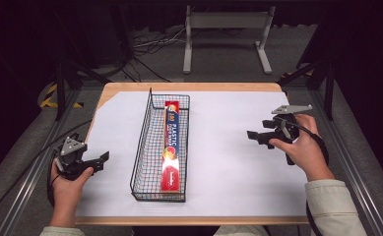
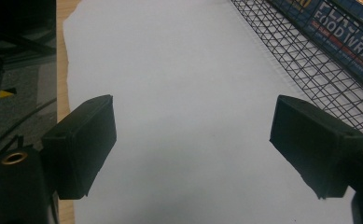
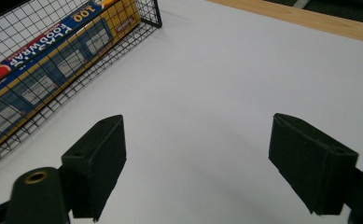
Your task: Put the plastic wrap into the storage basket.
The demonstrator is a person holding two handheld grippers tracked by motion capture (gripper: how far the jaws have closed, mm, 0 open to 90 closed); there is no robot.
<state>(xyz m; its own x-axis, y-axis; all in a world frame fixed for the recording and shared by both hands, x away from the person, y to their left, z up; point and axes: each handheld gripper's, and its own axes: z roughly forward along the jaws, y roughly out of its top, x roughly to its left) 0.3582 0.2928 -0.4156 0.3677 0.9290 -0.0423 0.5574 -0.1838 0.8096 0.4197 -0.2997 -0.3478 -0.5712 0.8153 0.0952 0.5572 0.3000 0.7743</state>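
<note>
High view: wire basket (image 1: 152, 147) at middle of white-covered surface (image 1: 228, 162); food wrap box (image 1: 172, 145) lying lengthwise inside, against its right wall
Left tongs (image 1: 103, 157): near left edge of surface, well apart from basket; jaws wide apart, nothing between
Right tongs (image 1: 252, 133): above surface right of basket, pointing toward it; jaws spread wide, nothing held
Right gripper view: bare white sheet between jaws; basket (image 3: 53, 70) and box (image 3: 44, 60) at upper left
</note>
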